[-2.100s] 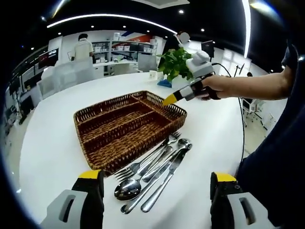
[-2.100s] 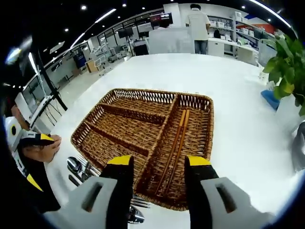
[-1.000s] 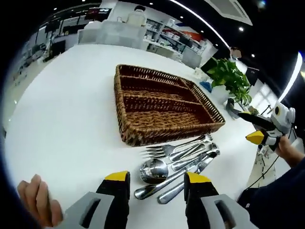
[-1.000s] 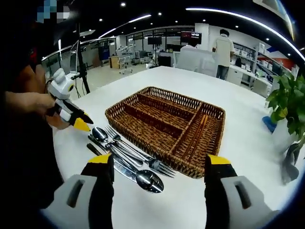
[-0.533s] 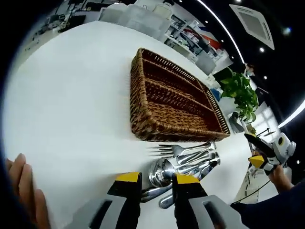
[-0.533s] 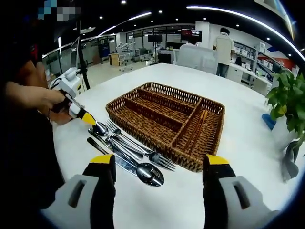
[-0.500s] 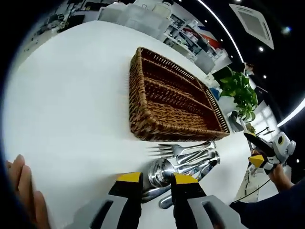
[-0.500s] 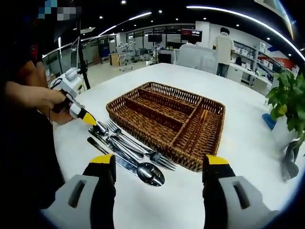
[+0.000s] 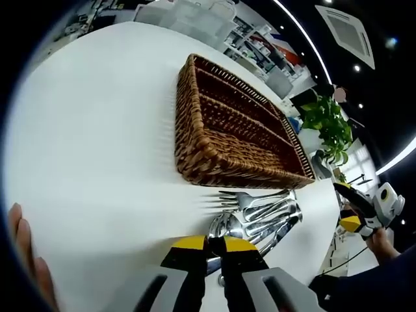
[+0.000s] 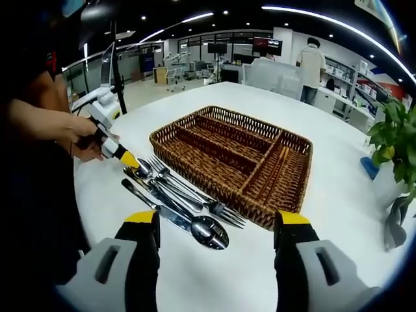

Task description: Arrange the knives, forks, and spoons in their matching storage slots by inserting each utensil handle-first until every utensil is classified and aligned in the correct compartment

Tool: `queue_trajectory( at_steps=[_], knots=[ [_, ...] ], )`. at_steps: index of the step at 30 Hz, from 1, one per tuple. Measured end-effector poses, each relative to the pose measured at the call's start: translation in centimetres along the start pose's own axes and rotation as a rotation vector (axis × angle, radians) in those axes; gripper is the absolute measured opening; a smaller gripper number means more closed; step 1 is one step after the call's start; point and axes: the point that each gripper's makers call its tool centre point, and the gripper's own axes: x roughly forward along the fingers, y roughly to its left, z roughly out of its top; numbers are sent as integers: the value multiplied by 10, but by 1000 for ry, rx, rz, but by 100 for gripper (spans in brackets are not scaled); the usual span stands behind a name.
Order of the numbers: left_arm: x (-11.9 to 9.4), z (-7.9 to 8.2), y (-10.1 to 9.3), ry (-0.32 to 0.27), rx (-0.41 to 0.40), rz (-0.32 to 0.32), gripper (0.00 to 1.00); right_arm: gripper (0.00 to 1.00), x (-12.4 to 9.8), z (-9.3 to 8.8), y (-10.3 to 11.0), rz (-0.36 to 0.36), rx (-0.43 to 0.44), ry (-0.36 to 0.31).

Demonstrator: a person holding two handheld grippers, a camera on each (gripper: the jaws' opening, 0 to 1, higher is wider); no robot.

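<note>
Left gripper [image 9: 215, 244] nearly closed over the cutlery [image 10: 175, 201], right gripper [image 10: 216, 224] wide and empty, basket [image 10: 289, 179] beside cutlery.

At the bottom centre of our left gripper view, our left gripper [image 9: 214, 246] has its yellow-tipped jaws nearly together over the near end of a heap of cutlery [image 9: 260, 218]. Above it, mid-frame, sits a wicker tray [image 9: 195, 153] on the white table [image 9: 91, 130]. Our right gripper [image 9: 364, 211] shows at the right edge, beside a potted plant [image 9: 325, 127].
</note>
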Motion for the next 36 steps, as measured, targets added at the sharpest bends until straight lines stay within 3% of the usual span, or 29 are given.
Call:
queue_trajectory(
  at_steps=[14, 20, 27, 36],
  knots=[
    [-11, 0, -14, -77, -34, -108, 0, 71, 0, -3, -1, 3, -11, 14],
    [-17, 0, -25, -102, -55, -124, 0, 70, 1, -2, 1, 12, -33, 16],
    [-18, -1, -24, -108, -68, -120, 0, 72, 1, 0, 0, 18, -42, 19],
    [-23, 2, -32, -101, -35, -118, 0, 75, -2, -2, -11, -8, -6, 13]
  ],
)
